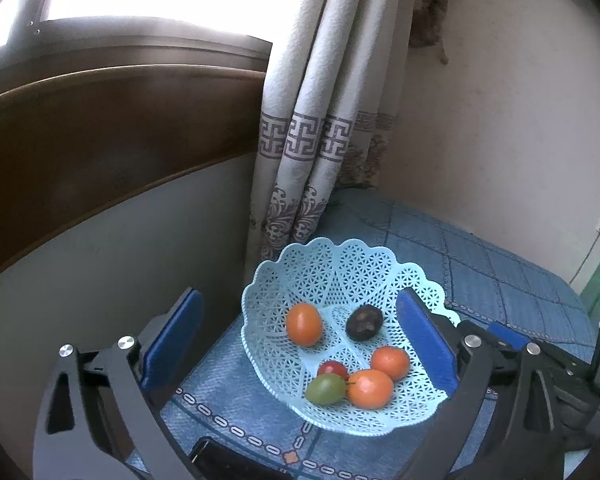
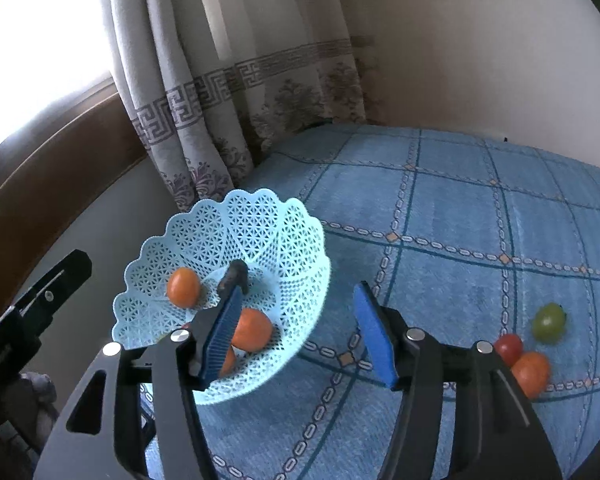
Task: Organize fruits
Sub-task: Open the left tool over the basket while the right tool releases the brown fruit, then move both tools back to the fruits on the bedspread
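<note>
Left wrist: left gripper spread, empty, above basket holding six fruits | Right wrist: right gripper spread, empty, beside basket; three loose fruits on blue cloth, right.

A pale blue lattice basket sits upright on the blue cloth, holding three oranges, a dark fruit, a red and a green one; off to the right on the cloth lie a green fruit, a red one and an orange, clustered together.
</note>
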{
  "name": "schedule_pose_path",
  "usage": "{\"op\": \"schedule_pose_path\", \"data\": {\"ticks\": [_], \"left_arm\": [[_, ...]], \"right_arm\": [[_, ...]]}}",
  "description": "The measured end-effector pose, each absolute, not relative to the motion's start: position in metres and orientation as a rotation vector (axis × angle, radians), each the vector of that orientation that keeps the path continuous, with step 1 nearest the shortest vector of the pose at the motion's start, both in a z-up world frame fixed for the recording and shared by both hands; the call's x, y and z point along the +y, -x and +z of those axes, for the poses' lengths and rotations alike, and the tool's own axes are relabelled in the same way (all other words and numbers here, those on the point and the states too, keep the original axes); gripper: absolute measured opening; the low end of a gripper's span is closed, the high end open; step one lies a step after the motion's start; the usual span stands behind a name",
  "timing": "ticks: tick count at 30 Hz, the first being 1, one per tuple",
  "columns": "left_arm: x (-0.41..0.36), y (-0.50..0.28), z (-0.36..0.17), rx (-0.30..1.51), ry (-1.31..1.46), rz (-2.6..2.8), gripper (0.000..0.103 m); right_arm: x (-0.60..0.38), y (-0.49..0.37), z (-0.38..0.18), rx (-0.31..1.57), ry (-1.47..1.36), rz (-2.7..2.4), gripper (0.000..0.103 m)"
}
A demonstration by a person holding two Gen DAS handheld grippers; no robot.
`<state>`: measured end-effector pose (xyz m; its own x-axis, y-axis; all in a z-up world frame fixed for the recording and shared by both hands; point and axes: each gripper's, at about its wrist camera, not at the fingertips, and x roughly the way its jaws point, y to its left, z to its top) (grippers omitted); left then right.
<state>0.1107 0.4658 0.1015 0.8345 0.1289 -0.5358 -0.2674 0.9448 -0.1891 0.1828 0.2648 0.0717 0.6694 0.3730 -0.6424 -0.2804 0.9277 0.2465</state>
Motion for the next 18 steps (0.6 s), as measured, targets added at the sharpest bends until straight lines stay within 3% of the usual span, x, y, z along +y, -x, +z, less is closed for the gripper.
{"op": "schedule_pose_path", "data": {"ticks": [8, 11, 18], "left_arm": [[0.459, -0.112, 0.102, 0.55, 0.253, 0.197, 0.099], [0.454, -0.113, 0.102, 0.554, 0.246, 0.189, 0.1], [0.44, -0.114, 0.1, 0.565, 0.221, 0.168, 0.1]], "right_arm": [[0.244, -0.178, 0.068, 0.759, -0.135, 0.334, 0.059], [0.232, -0.179, 0.067, 0.761, -0.131, 0.302, 0.066], [0.185, -0.186, 0.066, 0.776, -0.132, 0.209, 0.067]]}}
